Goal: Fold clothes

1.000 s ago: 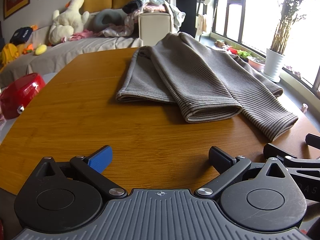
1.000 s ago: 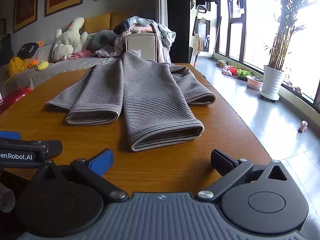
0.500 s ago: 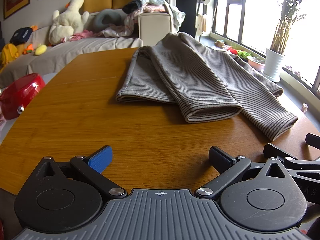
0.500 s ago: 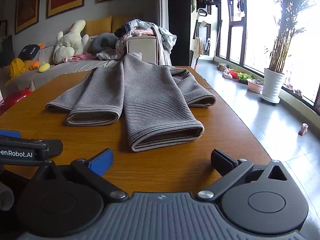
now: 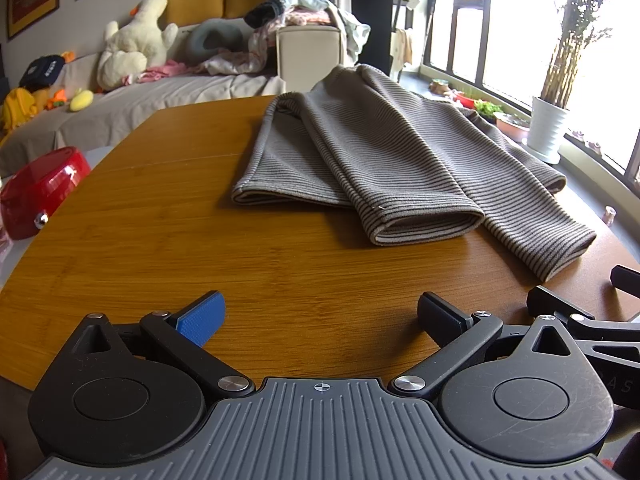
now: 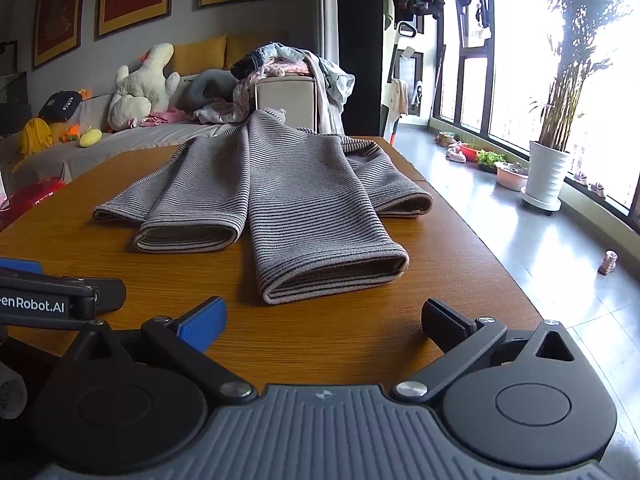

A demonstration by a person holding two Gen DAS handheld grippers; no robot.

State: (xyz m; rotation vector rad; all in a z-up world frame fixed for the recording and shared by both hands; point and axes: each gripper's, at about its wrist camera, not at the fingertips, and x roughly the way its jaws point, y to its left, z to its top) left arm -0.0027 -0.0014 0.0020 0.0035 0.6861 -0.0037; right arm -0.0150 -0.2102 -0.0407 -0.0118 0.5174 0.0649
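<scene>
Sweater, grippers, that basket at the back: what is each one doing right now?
Sweater: flat on the table, both sleeves folded toward the near edge, not gripped.
Left hand-held gripper: open, empty, above the table's near edge.
Right hand-held gripper: open, empty, short of the sweater.
Basket: piled over the top with loose clothes.
Plush duck: sitting upright on the sofa.

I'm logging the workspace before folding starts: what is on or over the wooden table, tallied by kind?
Grey striped knit sweater: 1
Open black two-finger grippers: 2, left gripper and right gripper
Total: 3, all on or over the brown wooden table
</scene>
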